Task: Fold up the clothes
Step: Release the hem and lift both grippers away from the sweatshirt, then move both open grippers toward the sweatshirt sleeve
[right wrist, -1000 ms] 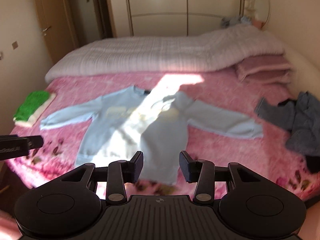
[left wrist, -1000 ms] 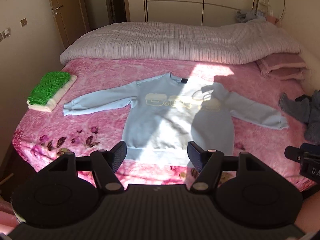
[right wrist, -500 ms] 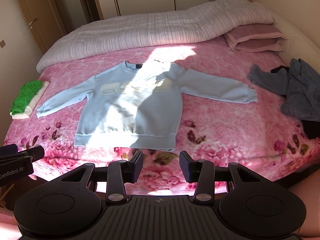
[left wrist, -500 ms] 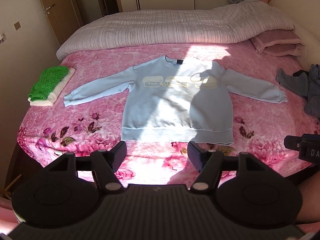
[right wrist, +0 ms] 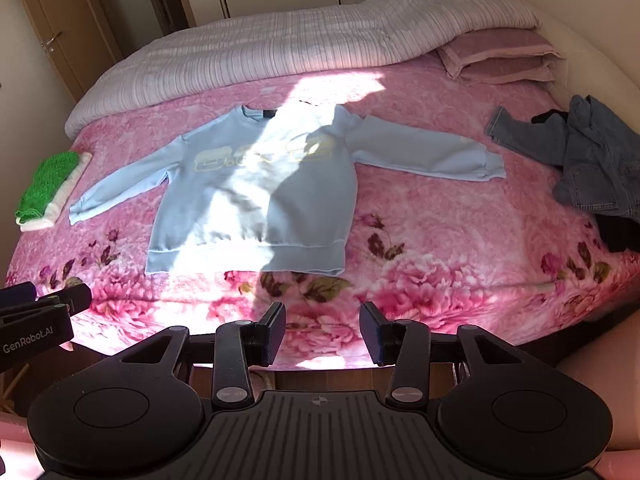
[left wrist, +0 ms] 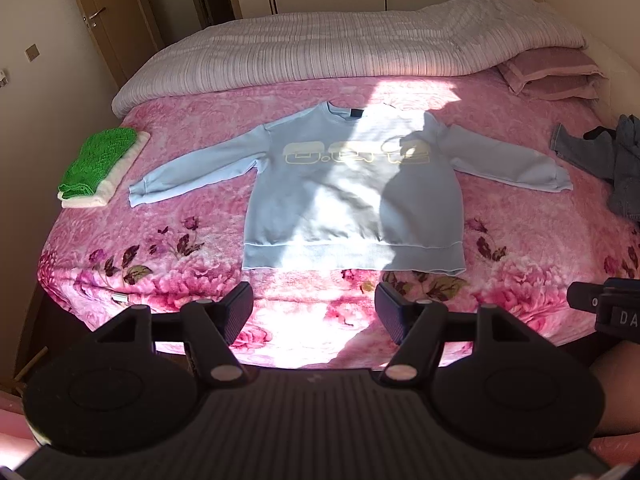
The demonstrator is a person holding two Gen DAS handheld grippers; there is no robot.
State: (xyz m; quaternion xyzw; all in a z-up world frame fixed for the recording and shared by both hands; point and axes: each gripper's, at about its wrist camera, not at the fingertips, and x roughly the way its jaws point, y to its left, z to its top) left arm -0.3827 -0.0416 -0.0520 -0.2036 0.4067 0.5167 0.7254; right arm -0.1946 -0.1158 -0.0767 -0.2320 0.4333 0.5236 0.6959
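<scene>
- Light blue sweatshirt (left wrist: 352, 196) spread flat on pink floral bed (left wrist: 180, 236), sleeves out.
- Left tool (left wrist: 314, 312) wide open, empty.
- Right tool (right wrist: 322, 332) open, empty, short of hem.

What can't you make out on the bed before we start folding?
- Denim pile: left wrist view, cut off by the right edge.
- Sweatshirt lettering: right wrist view, washed out by sunlight and shadow.
- Green knit and the white item beneath: folded, garment type unclear.
- Both grippers: open, empty.

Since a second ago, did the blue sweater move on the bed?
No. The blue sweater lies the same way on the pink blanket, beside the green knit; only the cameras shifted.
</scene>
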